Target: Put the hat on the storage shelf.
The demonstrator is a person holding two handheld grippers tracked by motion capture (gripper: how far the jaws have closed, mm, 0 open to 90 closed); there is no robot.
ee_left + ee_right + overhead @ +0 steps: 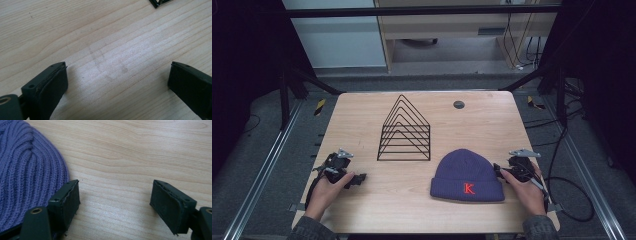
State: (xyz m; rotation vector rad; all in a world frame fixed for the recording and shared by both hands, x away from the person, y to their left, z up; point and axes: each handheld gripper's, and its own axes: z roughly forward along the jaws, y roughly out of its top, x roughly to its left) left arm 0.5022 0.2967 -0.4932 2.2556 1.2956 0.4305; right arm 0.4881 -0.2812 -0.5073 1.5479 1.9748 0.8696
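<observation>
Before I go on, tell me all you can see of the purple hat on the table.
The hat is a purple ribbed-knit beanie, lying flat on the wooden table with its domed crown away from the person and its folded cuff toward them. A red letter K sits on the cuff. It lies at the near right, right of the black wire rack. The right tool, jaws open, sits at its right edge; actual contact is unclear.
</observation>
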